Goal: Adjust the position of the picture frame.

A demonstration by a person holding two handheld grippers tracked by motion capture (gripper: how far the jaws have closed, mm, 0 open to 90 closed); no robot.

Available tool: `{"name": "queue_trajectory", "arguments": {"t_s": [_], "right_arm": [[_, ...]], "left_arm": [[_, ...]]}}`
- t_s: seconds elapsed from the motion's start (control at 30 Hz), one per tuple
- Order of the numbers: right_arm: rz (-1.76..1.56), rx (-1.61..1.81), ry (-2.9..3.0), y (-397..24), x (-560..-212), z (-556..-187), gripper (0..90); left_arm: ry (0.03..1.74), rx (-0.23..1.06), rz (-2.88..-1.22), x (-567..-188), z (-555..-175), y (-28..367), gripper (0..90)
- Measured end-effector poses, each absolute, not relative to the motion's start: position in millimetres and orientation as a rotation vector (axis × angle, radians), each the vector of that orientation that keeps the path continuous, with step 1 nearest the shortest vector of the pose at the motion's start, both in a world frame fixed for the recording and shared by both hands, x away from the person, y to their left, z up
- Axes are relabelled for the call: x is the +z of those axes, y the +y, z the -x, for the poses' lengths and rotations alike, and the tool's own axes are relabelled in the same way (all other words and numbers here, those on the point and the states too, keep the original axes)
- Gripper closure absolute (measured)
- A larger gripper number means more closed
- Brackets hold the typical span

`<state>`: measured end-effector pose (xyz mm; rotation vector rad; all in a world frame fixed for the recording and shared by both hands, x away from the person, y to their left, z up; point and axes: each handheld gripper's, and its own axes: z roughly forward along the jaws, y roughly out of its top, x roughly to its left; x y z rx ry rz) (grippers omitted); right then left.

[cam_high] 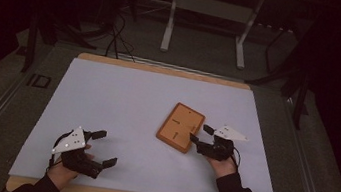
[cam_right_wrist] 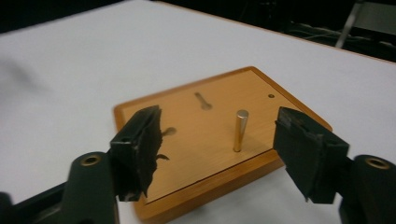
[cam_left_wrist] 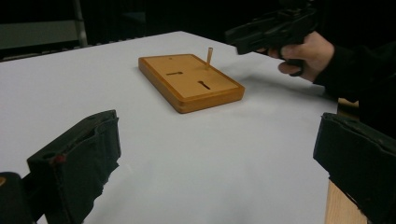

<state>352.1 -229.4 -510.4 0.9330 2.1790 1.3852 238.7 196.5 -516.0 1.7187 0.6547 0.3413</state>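
Your right claw (cam_right_wrist: 217,154) stands spread over the near edge of the wooden board (cam_right_wrist: 210,135), its jaws flanking the upright peg (cam_right_wrist: 240,130) without touching it. That board lies right of centre on the white-covered bench (cam_high: 105,112). From the high view the peg is too small to make out. Your left claw (cam_high: 103,148) hovers wide open, well apart, its jaws cut off at the frame.

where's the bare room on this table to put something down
Most of the white table cover is bare: the whole stretch left of the wooden board, the strip behind it, and the middle between the left claw and the board. It is crowded at the board's near right edge, where the right claw, open, straddles the upright peg.
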Motion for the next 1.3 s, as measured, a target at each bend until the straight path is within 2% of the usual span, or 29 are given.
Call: {"name": "queue_trajectory", "arguments": {"t_s": [0.2,0.33,0.5,0.63,0.77,0.97,1.3], "right_arm": [[-0.964,1.347,2.204,-225,-519,-369,45.5],[-0.983,1.335,2.215,-223,-525,-376,48.8],[-0.993,1.305,2.231,-221,-532,-384,58.3],[-0.971,1.280,2.245,-218,-534,-385,61.4],[-0.945,1.267,2.250,-216,-535,-383,74.0],[-0.955,1.261,2.255,-216,-536,-385,83.0],[-0.955,1.256,2.271,-216,-536,-387,85.1]], "left_arm": [[0.651,0.337,-1.724,-516,-238,196,1.2],[0.652,0.336,-1.724,-517,-239,197,1.2],[0.654,0.333,-1.722,-517,-239,197,1.2],[0.653,0.334,-1.722,-517,-239,197,1.2],[0.655,0.336,-1.722,-517,-239,198,1.2],[0.656,0.335,-1.725,-518,-239,198,1.2],[0.653,0.328,-1.732,-518,-240,197,1.2]]}}
